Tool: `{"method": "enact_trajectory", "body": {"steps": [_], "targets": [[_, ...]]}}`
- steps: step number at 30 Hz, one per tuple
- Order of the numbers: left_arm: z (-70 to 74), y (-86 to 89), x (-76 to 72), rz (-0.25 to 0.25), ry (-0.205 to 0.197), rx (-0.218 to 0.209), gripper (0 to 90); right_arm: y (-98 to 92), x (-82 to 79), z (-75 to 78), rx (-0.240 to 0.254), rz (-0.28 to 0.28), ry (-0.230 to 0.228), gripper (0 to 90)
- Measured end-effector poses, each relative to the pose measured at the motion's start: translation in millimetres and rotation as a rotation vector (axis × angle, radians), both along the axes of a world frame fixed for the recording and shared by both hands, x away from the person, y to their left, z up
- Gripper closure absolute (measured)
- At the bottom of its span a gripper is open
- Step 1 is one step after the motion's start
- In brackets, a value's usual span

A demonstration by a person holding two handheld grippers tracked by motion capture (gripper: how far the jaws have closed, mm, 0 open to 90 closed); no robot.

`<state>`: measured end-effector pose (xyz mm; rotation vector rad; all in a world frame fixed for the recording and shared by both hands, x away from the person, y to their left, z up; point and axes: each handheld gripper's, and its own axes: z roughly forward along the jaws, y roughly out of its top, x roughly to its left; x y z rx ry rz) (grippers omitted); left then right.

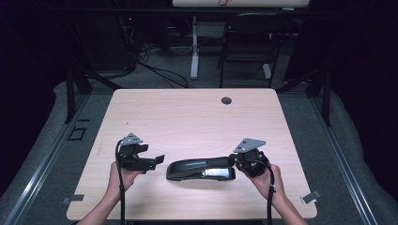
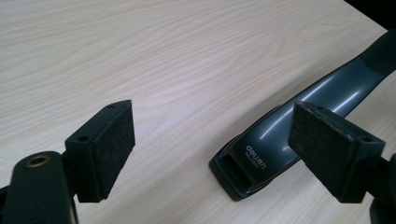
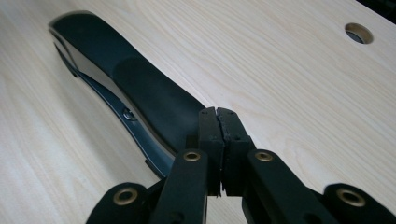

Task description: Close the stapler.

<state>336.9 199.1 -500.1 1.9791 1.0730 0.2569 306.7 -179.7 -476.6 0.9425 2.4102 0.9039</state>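
My left gripper [image 1: 159, 159] hangs over the counter [image 1: 187, 117] toward its near left corner, jaws spread wide with nothing between them. From the left gripper view the two felt-faced pads [image 2: 112, 140] stand well apart, and the nose of the stapler [image 2: 266, 154] lies beyond them on the wood, close to the right-hand pad but not touching it.

The stapler [image 1: 199, 169] is a long, dark grey heavy-duty one with white lettering on its front end. It lies flat near the counter's near edge, about midway along it, running lengthwise left to right between my two hands.

My right gripper [image 1: 233, 161] is at the stapler's right end, jaws pressed tight together. In the right gripper view the closed tips [image 3: 218, 122] sit over the rear of the stapler's handle [image 3: 140, 88]; whether they rest on it I cannot tell.

A round cable hole [image 1: 226, 100] sits near the counter's far edge.
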Motion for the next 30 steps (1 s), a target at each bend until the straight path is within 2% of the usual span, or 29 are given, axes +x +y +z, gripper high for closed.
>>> {"method": "enact_trajectory", "body": {"steps": [4,5,10,13,18,30], "targets": [[-0.2,0.3,-0.1,0.021,-0.001,-0.003,14.8,0.7,1.0,-0.2,0.011,0.018,0.011,90.0],[0.2,1.5,0.5,0.006,0.01,-0.006,14.7,0.6,1.5,-0.9,0.013,0.02,0.016,90.0],[-0.2,-0.1,0.1,0.019,-0.004,-0.005,13.0,3.0,3.5,-8.8,-0.034,0.024,0.039,90.0],[-0.1,0.4,0.6,0.01,0.008,-0.007,12.0,3.3,4.3,-9.7,-0.032,0.026,0.042,90.0],[-0.8,-0.8,1.1,0.01,0.004,0.003,11.8,2.9,8.0,-15.2,-0.043,0.02,0.076,90.0],[-1.1,-2.2,1.3,-0.001,0.001,0.015,11.9,0.2,11.8,-19.3,-0.02,0.021,0.107,90.0]]}}
